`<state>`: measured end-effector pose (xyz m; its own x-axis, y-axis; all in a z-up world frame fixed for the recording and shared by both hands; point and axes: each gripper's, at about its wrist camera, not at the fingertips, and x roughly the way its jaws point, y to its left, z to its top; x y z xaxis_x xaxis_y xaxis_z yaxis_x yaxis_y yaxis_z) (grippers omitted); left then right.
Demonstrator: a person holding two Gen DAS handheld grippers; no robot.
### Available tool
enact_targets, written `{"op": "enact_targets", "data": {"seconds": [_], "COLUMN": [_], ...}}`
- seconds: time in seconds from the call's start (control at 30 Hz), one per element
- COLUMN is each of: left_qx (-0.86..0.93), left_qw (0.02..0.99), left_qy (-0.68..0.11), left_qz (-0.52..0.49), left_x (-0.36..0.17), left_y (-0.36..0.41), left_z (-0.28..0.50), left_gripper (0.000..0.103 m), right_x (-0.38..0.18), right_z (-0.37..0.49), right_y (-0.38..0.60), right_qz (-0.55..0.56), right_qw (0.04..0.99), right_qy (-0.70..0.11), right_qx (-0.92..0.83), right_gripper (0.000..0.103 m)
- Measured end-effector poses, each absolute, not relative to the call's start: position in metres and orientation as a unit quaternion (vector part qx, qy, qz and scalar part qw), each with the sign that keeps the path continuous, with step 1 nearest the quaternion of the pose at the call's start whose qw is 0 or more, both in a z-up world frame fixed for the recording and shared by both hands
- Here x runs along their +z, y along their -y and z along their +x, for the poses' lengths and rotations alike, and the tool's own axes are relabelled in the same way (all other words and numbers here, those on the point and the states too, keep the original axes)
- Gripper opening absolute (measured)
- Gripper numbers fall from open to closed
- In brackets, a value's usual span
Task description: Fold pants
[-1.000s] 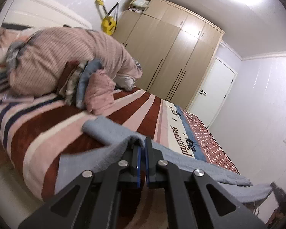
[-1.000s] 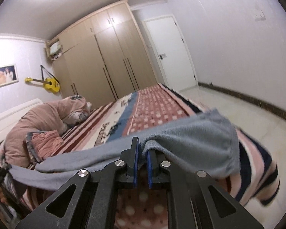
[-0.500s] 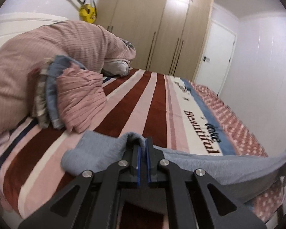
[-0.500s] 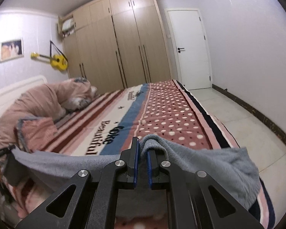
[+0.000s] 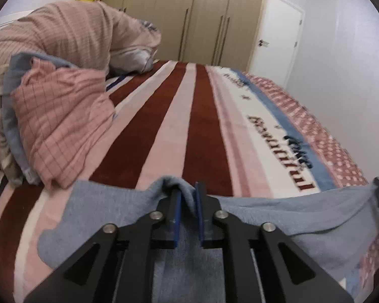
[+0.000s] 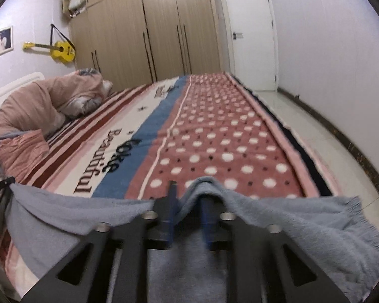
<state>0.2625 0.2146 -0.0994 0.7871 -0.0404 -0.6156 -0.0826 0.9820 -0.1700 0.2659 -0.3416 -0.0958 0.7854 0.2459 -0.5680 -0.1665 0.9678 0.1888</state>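
Both hand-held grippers, left [image 5: 188, 210] and right [image 6: 188, 213], have carried the pants [image 6: 303, 217] onto the bed [image 5: 164, 126]; jaws opening, hem draped between. Soft, limp; regrip at edges.

The pants [image 5: 108, 212] are plain pale grey-blue. The blanket [image 6: 214, 136] shows dark red and pink stripes, a cream band with dark lettering, a blue stripe, and white dots on dusty red. Upper left, the quilt [image 5: 70, 27] is pink check; the guitar [image 6: 60, 49] is yellow.
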Motion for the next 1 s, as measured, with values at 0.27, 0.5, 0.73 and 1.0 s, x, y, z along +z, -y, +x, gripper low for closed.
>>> {"op": "enact_targets", "data": {"seconds": [0.27,0.5,0.73,1.0], "left_qx": [-0.048,-0.009,0.043,0.047], "left_qw": [0.919,0.909,0.896,0.900], "left_qy": [-0.391,-0.416,-0.441,-0.399], "left_qz": [-0.004,0.002,-0.023,-0.170], "left_x": [-0.072,-0.097,-0.145,-0.140], "left_y": [-0.198,-0.208,-0.220,-0.278], "left_z": [0.235,0.175,0.153,0.148], "left_gripper": [0.079,0.079,0.079,0.079], "right_x": [-0.082,-0.077,-0.081,-0.086], "right_z": [0.239,0.205,0.193,0.190], "right_y": [0.337,0.332,0.322,0.313], "right_qz": [0.076,0.095,0.104,0.102], "right_qw": [0.934,0.925,0.919,0.915], "right_qy": [-0.323,-0.333,-0.340,-0.347], "right_qx": [0.134,0.158,0.168,0.177], "right_gripper": [0.064,0.065,0.065,0.065]}}
